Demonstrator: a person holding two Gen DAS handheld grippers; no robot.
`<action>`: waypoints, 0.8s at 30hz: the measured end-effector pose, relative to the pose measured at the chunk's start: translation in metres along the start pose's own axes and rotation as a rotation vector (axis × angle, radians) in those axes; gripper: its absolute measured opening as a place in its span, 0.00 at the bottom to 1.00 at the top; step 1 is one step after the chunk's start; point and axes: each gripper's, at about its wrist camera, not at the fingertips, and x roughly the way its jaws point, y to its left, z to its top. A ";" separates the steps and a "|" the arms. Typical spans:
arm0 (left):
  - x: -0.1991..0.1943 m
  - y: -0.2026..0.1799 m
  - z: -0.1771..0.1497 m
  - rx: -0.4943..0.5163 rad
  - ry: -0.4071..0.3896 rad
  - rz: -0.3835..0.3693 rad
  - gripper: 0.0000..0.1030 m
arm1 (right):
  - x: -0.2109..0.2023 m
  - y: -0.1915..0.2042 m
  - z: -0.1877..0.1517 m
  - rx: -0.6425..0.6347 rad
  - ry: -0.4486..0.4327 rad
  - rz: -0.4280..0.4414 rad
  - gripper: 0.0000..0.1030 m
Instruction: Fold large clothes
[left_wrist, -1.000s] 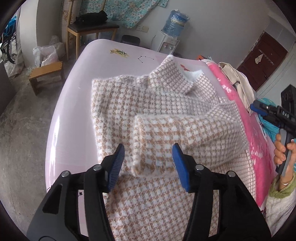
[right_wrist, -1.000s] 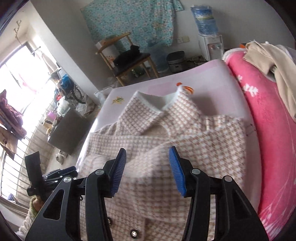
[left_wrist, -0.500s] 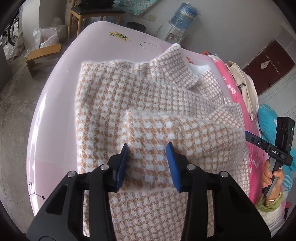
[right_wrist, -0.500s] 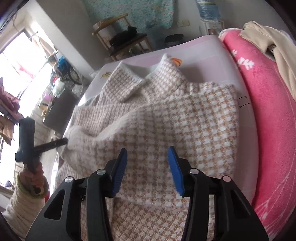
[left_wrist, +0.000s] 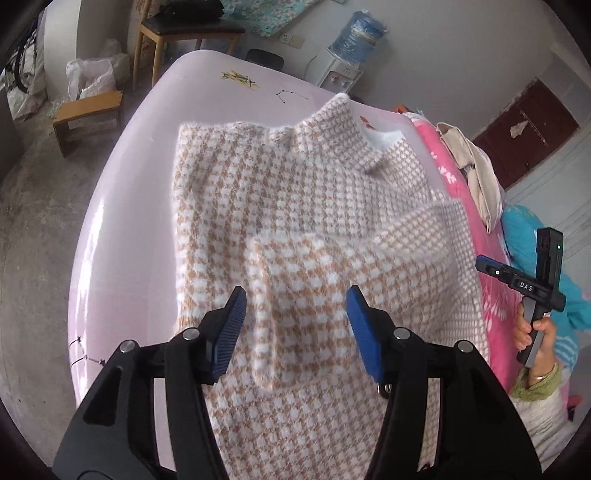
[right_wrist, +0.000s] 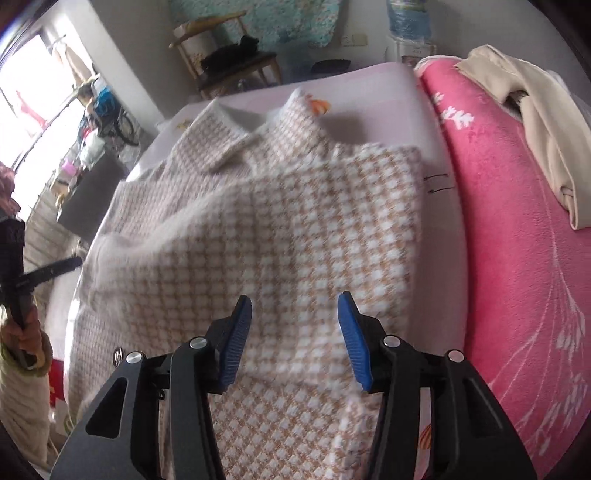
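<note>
We hold both black blue-padded grippers, left (left_wrist: 295, 314) and right (right_wrist: 293, 319), open and empty above the fuzzy tan-and-white houndstooth coat (left_wrist: 295, 206), whose sleeve (left_wrist: 332, 280) lies folded across just ahead, ready for the next fold.

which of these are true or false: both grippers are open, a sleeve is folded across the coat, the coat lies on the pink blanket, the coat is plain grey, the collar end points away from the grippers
1. Both grippers are open. True: the left gripper and the right gripper both show spread jaws with nothing clamped.
2. A sleeve is folded across the coat. True: the sleeve lies over the coat.
3. The coat lies on the pink blanket. False: it lies on the pale lilac sheet; the pink blanket is beside it.
4. The coat is plain grey. False: it is tan and white houndstooth.
5. The collar points away from the grippers. True: the collar is at the far end.
</note>
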 end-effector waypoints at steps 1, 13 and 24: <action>0.007 0.000 0.007 -0.019 0.011 -0.008 0.52 | -0.001 -0.008 0.005 0.028 -0.014 -0.008 0.47; 0.038 -0.013 0.028 0.027 0.081 0.153 0.04 | 0.005 -0.043 0.005 0.123 -0.049 -0.010 0.47; -0.043 -0.094 0.074 0.291 -0.299 0.169 0.03 | 0.007 -0.055 0.010 0.162 -0.093 -0.010 0.47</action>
